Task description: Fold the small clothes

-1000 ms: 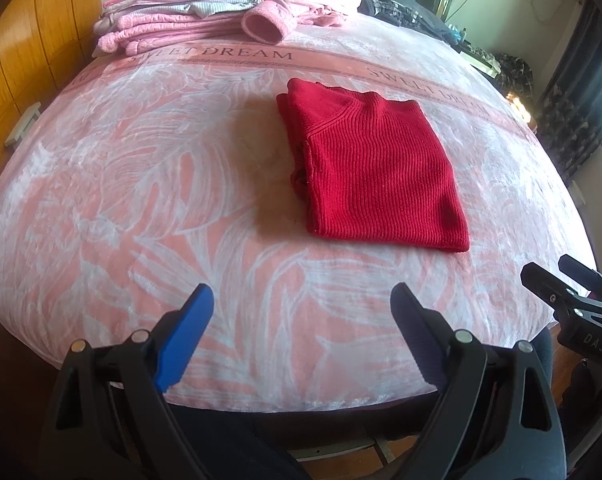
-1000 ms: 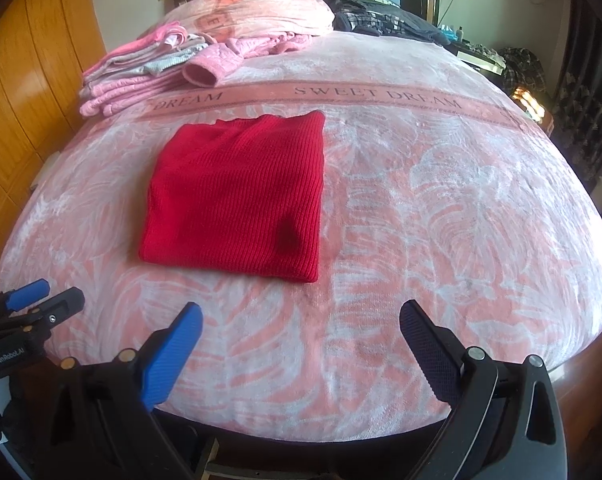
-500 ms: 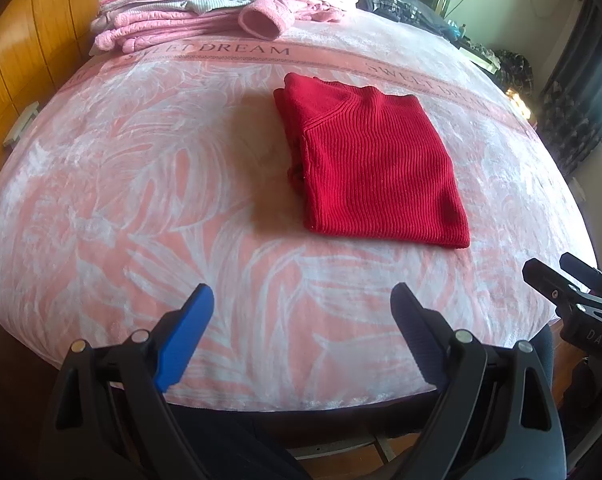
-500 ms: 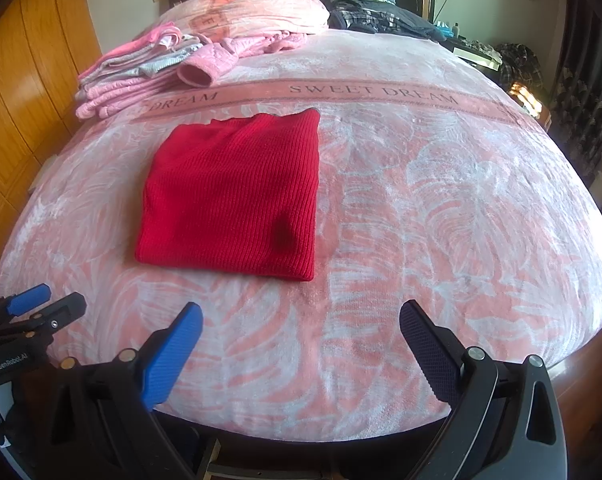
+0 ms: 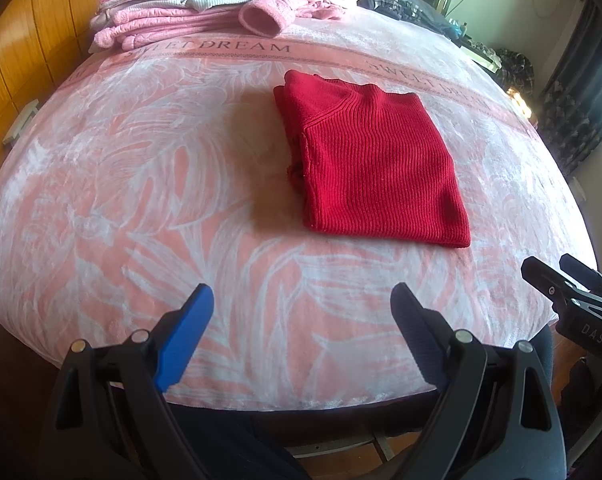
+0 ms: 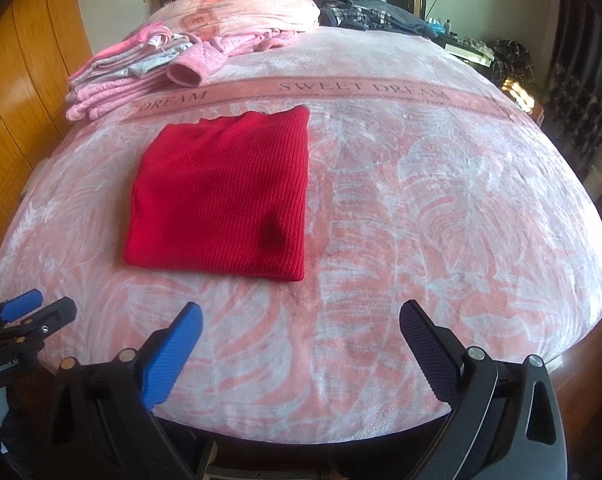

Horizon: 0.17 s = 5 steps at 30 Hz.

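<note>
A red ribbed knit sweater (image 5: pixel 377 164) lies folded into a compact rectangle on the pink leaf-patterned blanket (image 5: pixel 121 184), a little short of the printed "SWEET DREAM" band (image 6: pixel 361 90). Its edges sit square on three sides, while the side toward the wardrobe shows stacked layers and a slightly loose inner flap. Judging by that shape, the folding of this piece looks finished or nearly so.

The left gripper (image 5: pixel 303 334) hangs above the near edge of the bed with its fingers spread wide and nothing between them. The right gripper (image 6: pixel 301 350) does the same, jaws wide and empty. Both stand well apart from the sweater, pulled back toward the person, which leaves the garment free to settle flat.

At the far corner by the wooden wardrobe (image 6: pixel 25 80), a pile of pink and grey clothes (image 6: pixel 137 72) rests on the blanket. Some pieces there look folded, and one pink cuff sticks out rolled. That pile is probably where the sweater belongs next, or where the next garment comes from; the views do not settle which.
</note>
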Tool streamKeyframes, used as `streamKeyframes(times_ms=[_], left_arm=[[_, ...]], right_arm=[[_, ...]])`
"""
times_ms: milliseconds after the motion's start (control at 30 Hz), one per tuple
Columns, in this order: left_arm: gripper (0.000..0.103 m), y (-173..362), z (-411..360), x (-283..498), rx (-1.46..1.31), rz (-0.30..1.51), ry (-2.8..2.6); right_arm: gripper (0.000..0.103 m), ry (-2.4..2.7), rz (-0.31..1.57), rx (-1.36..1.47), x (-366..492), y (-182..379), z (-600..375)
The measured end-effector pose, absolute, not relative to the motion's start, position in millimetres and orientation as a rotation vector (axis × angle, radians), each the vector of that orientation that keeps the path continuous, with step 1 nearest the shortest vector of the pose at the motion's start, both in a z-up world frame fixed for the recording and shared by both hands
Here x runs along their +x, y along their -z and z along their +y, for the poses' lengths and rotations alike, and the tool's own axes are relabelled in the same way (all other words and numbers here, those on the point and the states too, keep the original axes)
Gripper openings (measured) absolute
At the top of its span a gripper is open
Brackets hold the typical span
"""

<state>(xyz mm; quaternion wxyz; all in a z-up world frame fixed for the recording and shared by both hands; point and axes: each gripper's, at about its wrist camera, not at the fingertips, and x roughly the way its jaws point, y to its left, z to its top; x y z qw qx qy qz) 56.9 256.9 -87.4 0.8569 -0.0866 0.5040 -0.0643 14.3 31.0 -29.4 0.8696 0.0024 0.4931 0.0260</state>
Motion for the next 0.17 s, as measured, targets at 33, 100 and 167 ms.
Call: streamKeyframes(times_ms=[33,100,167], left_arm=[[0.089,87.2,257.1,57.1,-0.183,1.06,0.136],[0.089,86.3,257.0,57.3,-0.182,1.059,0.139],[0.089,85.7,256.5,57.2,-0.179,1.058,0.142]], right_arm=[[0.099,-0.059,1.034,0.01,14.7,29.3,31.0],[0.099,-0.059,1.033,0.011,14.6,29.0,31.4],[0.099,-0.063,1.032,0.014,14.8,28.8,30.6]])
